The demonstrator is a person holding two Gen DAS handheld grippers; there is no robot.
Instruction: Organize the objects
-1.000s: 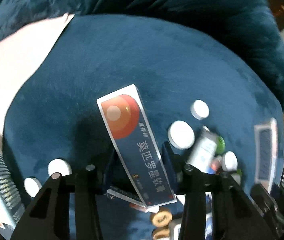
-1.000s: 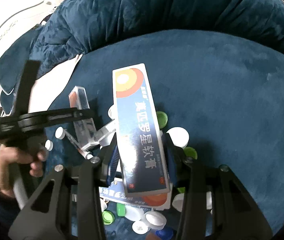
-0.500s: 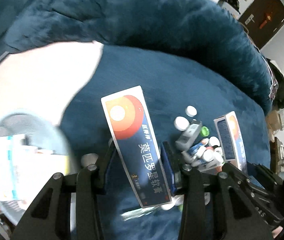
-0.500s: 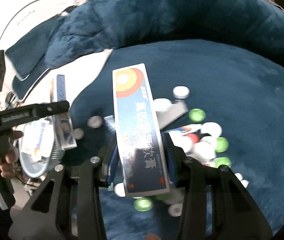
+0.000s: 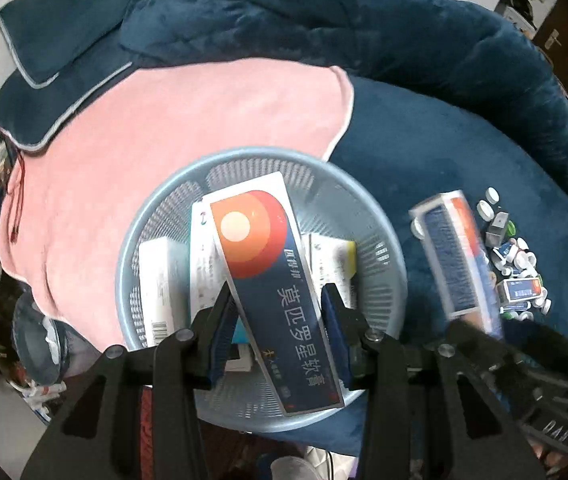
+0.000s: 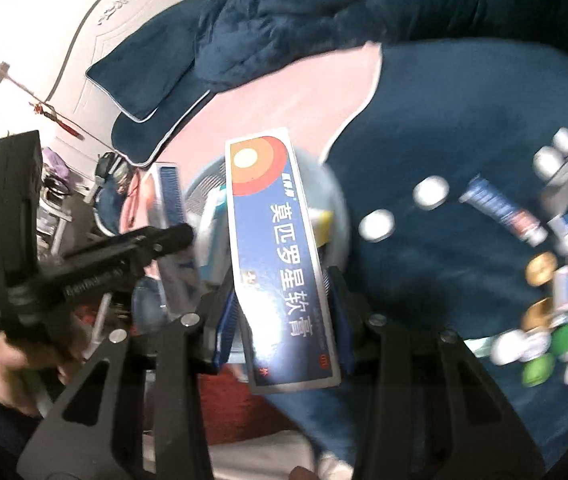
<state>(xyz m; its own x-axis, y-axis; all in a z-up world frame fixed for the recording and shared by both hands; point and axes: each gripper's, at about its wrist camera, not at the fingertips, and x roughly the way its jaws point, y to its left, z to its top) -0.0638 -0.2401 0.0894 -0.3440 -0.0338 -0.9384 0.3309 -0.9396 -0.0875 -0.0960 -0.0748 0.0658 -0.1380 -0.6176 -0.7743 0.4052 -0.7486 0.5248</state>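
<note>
**A:** What has changed on your end over the last second?

**B:** A second ago my left gripper (image 5: 279,332) sat low over the blue bed cover (image 5: 424,148) among loose white caps. Now it hangs above the pale blue basket (image 5: 380,240), which stands partly on the pink towel (image 5: 171,120). Its fingers are pinching a long blue ointment box (image 5: 271,280) with an orange-red sun disc, tilted over the basket's middle.

**A:** And the right?

**B:** My right gripper (image 6: 284,304) has swung left too. It is clamped on a second ointment box (image 6: 279,248) of the same print. The pile of small items (image 6: 556,272) that lay under it has slid off to the right side of its view, and the basket now shows behind the box.

**A:** Can you see into the basket?

**B:** Partly. In the left wrist view, white cartons (image 5: 163,276) lie inside, but the held box covers the middle, and my fingers hide the near rim.

**A:** Anything unclear?

**B:** The right wrist view is smeared with motion; the caps and packets there are blobs, and I cannot read them. In it the left gripper shows at the left edge, with its box only a blurred blue strip. From the left side, the second box is also blurred, and the right gripper's fingers under it are cut off in the dark corner.
</note>
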